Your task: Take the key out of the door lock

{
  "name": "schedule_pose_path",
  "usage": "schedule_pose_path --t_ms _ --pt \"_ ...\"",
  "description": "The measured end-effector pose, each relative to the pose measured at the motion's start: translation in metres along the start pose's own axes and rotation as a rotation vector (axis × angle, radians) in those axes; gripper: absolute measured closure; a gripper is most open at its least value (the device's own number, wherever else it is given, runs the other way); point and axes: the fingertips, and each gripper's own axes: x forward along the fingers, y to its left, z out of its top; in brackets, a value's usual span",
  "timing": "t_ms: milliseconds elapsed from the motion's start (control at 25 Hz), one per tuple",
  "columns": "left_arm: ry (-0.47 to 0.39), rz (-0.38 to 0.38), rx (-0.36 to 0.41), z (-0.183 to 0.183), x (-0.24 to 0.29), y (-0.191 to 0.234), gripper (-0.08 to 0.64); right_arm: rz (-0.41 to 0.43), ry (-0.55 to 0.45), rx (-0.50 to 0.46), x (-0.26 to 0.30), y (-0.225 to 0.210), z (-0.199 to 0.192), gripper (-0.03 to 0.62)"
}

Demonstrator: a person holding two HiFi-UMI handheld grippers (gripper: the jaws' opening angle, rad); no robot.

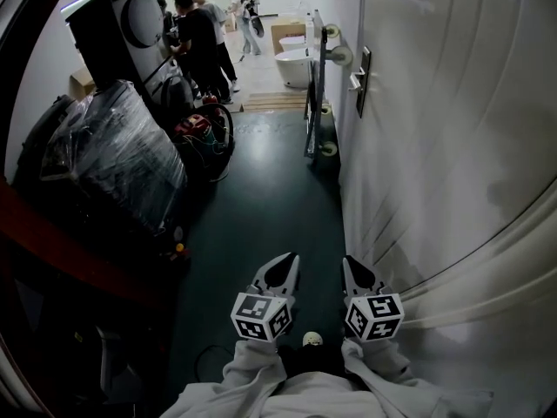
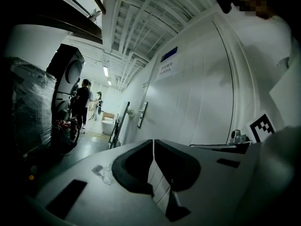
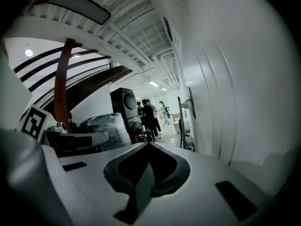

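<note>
The door lock plate with its lever handle [image 1: 361, 81] sits on the white door [image 1: 452, 129], far ahead along the right side of the corridor. It also shows small in the left gripper view as the lock plate [image 2: 141, 115] and in the right gripper view as the lock plate [image 3: 190, 102]. I cannot make out a key at this distance. My left gripper [image 1: 288, 259] and right gripper [image 1: 349, 263] are side by side low in the head view, both well short of the lock. The left gripper [image 2: 153, 141] is shut and empty. The right gripper [image 3: 148, 144] is likewise shut and empty.
A plastic-wrapped load [image 1: 122, 159] and a tall dark machine [image 1: 122, 29] line the left side. Red gear with cables [image 1: 202, 129] lies beyond them. A metal frame on wheels [image 1: 315, 85] stands against the wall just before the lock. Several people [image 1: 200, 37] stand at the far end.
</note>
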Motion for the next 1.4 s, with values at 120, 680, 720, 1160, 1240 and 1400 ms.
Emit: schedule_pose_path --t_ms 120,680,720,1160,1240,1400 --pt "-0.001 0.001 -0.007 0.002 0.014 0.003 0.538 -0.015 -0.007 0.005 0.010 -0.013 0.005 0.540" --pt "0.012 -0.037 0.007 0.016 0.078 0.025 0.539 -0.032 -0.006 0.016 0.060 -0.039 0.016 0.540" --pt "0.012 -0.039 0.009 0.018 0.084 0.030 0.539 -0.036 -0.008 0.020 0.066 -0.042 0.018 0.540" --pt "0.030 -0.050 -0.007 0.036 0.149 0.082 0.538 -0.064 0.012 0.047 0.136 -0.067 0.031 0.540" --pt "0.031 -0.061 -0.002 0.044 0.163 0.088 0.539 -0.076 0.008 0.052 0.148 -0.074 0.039 0.540" --pt "0.029 -0.084 0.009 0.064 0.191 0.104 0.539 -0.104 -0.005 0.058 0.173 -0.087 0.058 0.540"
